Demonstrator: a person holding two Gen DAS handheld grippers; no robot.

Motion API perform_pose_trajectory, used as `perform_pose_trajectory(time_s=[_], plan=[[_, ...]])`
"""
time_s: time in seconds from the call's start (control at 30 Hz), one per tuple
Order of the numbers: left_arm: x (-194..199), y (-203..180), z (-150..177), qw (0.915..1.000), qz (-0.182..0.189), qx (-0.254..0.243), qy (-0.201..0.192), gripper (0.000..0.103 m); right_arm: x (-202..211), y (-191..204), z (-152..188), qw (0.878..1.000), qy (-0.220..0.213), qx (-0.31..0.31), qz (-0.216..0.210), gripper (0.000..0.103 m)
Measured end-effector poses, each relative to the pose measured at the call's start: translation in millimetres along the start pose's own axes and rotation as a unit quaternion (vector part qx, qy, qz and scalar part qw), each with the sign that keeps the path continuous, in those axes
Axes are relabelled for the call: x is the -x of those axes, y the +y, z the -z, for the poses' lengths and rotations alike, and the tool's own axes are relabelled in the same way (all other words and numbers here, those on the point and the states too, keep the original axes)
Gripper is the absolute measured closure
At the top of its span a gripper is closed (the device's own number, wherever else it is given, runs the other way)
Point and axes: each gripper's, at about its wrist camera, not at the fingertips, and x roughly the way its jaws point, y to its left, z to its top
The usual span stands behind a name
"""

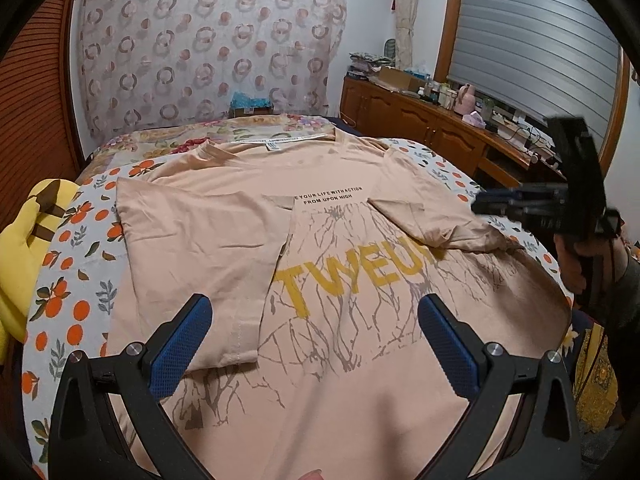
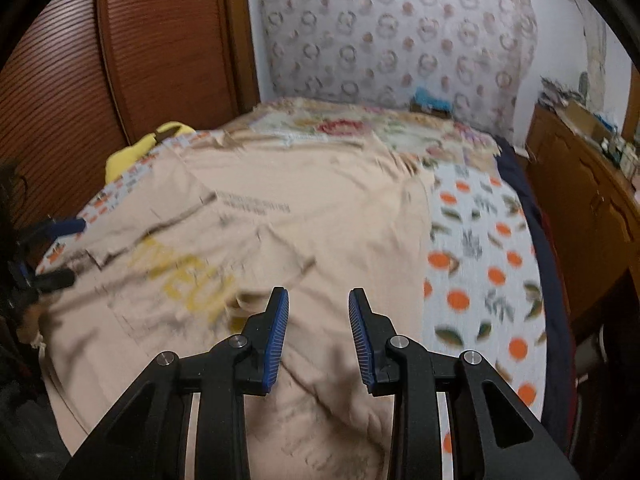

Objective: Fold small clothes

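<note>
A peach T-shirt (image 1: 344, 208) with yellow letters and a grey branch print lies flat, front up, on the bed. Its left sleeve (image 1: 200, 240) and right sleeve (image 1: 432, 224) are both folded in over the chest. My left gripper (image 1: 316, 320) hovers open and wide over the lower part of the print, with nothing between its blue pads. My right gripper (image 2: 318, 296) stands open a little above the shirt's (image 2: 328, 208) right side, its pads apart and empty. From the left wrist view the right gripper (image 1: 520, 204) shows blurred at the right edge, held by a hand.
The shirt lies on a bed sheet with an orange-fruit print (image 1: 76, 292). A yellow plush toy (image 1: 24, 248) sits at the bed's left edge. A floral blanket (image 1: 224, 130) covers the far end. A wooden dresser (image 1: 432, 120) with clutter runs along the right.
</note>
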Motion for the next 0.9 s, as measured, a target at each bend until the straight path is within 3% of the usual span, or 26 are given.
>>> perform_pose_trajectory(time_s=[0.27,0.3,0.33,0.43,0.57,0.73,0.8,0.87,0.9], plan=[[-2.8,0.9,3.2,1.0000,0.002,0.008,0.005,0.000,-18.4,-12.7,19.3,0.999,0.032,-0.020,-0.007,0.071],[-3.6,0.1,3.6,1.0000,0.003,0.007,0.006,0.000,-18.9,-10.7,19.6,0.999,0.034,-0.017,-0.008,0.074],[-4.2,0.1,3.7,1.0000,0.003,0.006,0.007,0.000,-19.1,-8.0,19.7,0.999,0.037,-0.013,-0.014,0.088],[-5.3,0.2,4.3,0.9999,0.003,0.005,0.008,0.000,-13.5,-0.4,20.5,0.999,0.029,0.001,-0.029,0.095],[-5.4,-0.1,4.8,0.9999,0.003,0.007,0.009,0.000,-3.1,11.6,22.3,0.998,0.026,0.010,-0.054,0.096],[-5.1,0.1,4.1,0.9999,0.004,0.006,0.010,0.000,6.9,14.0,29.0,0.998,0.018,0.009,-0.052,0.095],[-5.1,-0.8,3.7,0.9999,0.005,0.005,0.010,0.000,12.9,4.7,30.6,0.999,0.004,0.003,-0.033,0.089],[-5.4,-2.2,3.5,0.9999,0.006,0.003,0.012,0.000,16.6,-1.3,29.3,1.000,-0.003,-0.007,-0.006,0.066],[-5.5,-3.3,3.5,0.9999,0.006,0.002,0.013,0.000,15.5,-6.8,28.6,1.000,-0.003,-0.017,0.001,0.065]])
